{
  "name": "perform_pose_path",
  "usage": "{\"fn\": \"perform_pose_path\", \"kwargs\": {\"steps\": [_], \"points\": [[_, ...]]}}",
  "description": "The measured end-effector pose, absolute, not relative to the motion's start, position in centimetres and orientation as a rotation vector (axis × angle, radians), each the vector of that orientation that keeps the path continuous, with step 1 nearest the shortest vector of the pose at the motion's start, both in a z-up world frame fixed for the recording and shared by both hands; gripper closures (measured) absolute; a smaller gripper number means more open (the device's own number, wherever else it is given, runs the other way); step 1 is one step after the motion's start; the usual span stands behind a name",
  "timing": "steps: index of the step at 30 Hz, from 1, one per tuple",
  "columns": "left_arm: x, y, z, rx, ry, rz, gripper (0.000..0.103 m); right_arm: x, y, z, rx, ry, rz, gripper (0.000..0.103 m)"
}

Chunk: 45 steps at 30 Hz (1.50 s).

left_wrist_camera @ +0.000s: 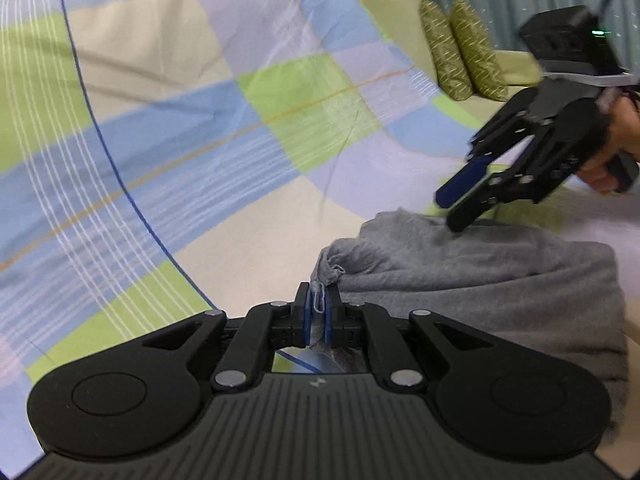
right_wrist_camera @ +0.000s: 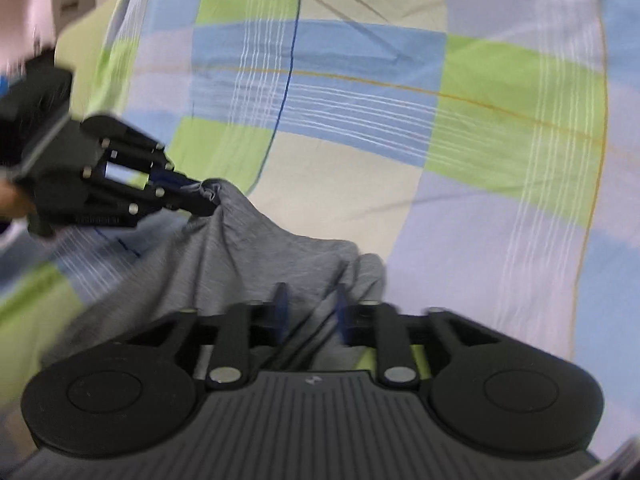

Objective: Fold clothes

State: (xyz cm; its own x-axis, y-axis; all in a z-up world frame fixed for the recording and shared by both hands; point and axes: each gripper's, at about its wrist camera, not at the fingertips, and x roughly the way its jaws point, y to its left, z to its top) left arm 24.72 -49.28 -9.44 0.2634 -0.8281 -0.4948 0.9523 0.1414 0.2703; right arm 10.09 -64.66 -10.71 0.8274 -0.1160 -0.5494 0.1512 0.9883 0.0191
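- On the checked bedsheet (left_wrist_camera: pixel 248 92) lies the grey garment (left_wrist_camera: pixel 500 280), bunched and creased w/ no clean fold visible; judging by that, the task looks early, approx. 0 folds done.
- Left gripper (left_wrist_camera: pixel 318 312): jaws together, clamped on a hem corner of the garment w/ a loose thread loop showing btwn the blue pads (left_wrist_camera: pixel 307 316); that corner is lifted off the sheet.
- Right gripper (left_wrist_camera: pixel 456 208): jaws apart, tips at or just above the cloth's far edge; cannot tell if touching. In its own view cloth sits btwn the 2 open fingers, nothing pinched.
- Left to do, prob.: right side grabs a 2nd corner, spread the piece flat, then fold.
- 2 green patterned cushions (left_wrist_camera: pixel 460 52) sit at the far edge, well apart from the garment.
- Writing: none readable; only a small pale logo mark on each gripper body, plus a green light on the right unit.
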Motion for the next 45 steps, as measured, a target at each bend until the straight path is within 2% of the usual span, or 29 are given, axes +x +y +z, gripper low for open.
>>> {"fn": "perform_pose_path", "kwargs": {"steps": [7,9,13,14,15,16,20,23,24,25,27,28,29,31,38,42,44,45], "points": [[22.3,-46.8,-9.1,0.642,0.112,-1.336,0.099,12.2,-65.6,-11.3,0.078,0.547,-0.103,0.075],[21.8,-46.5,-9.3,0.691,0.066,-1.352,0.099,12.9,-66.1,-11.5,0.085,0.536,-0.069,0.072],[21.9,-47.0,-9.7,0.72,0.06,-1.344,0.098,14.6,-67.0,-12.8,0.126,0.581,0.011,0.071],[22.0,-47.1,-9.8,0.721,0.062,-1.34,0.098,14.8,-67.2,-13.0,0.144,0.587,0.009,0.074],[22.1,-47.2,-9.8,0.717,0.064,-1.337,0.098,14.9,-67.3,-13.1,0.164,0.591,0.008,0.09],[22.2,-47.1,-9.7,0.7,0.063,-1.336,0.098,14.7,-67.5,-13.1,0.206,0.582,0.015,0.1],[23.2,-47.7,-9.1,0.647,0.078,-1.313,0.098,12.5,-67.2,-11.2,0.231,0.499,-0.04,0.101],[24.7,-49.6,-9.3,0.641,0.158,-1.287,0.097,11.3,-67.1,-9.1,0.161,0.441,-0.14,0.101],[25.3,-50.4,-9.6,0.637,0.202,-1.281,0.091,11.7,-67.3,-9.0,0.141,0.465,-0.171,0.101],[25.8,-51.2,-9.9,0.634,0.244,-1.268,0.086,12.4,-67.6,-9.4,0.141,0.506,-0.187,0.1],[26.6,-52.4,-10.4,0.633,0.303,-1.235,0.084,13.3,-68.1,-10.5,0.144,0.561,-0.202,0.097],[26.8,-52.6,-10.5,0.633,0.319,-1.214,0.083,14.0,-68.5,-11.5,0.14,0.606,-0.221,0.091],[27.1,-52.6,-10.5,0.629,0.34,-1.186,0.083,13.8,-68.6,-11.8,0.138,0.601,-0.247,0.08],[27.4,-52.1,-10.4,0.617,0.354,-1.153,0.072,13.5,-68.7,-12.3,0.135,0.588,-0.299,0.073],[23.3,-45.5,-8.0,0.556,0.318,-1.19,0.071,6.2,-63.7,-9.1,0.096,0.408,-0.285,0.073],[17.9,-41.7,-8.2,0.434,0.433,-1.285,0.071,2.5,-56.6,-9.6,-0.045,0.462,-0.24,0.073],[15.8,-40.9,-8.6,0.402,0.45,-1.288,0.065,1.2,-53.8,-10.5,-0.135,0.499,-0.263,0.073],[14.8,-40.6,-8.9,0.387,0.457,-1.285,0.056,0.9,-53.0,-11.0,-0.165,0.513,-0.267,0.071]]}}
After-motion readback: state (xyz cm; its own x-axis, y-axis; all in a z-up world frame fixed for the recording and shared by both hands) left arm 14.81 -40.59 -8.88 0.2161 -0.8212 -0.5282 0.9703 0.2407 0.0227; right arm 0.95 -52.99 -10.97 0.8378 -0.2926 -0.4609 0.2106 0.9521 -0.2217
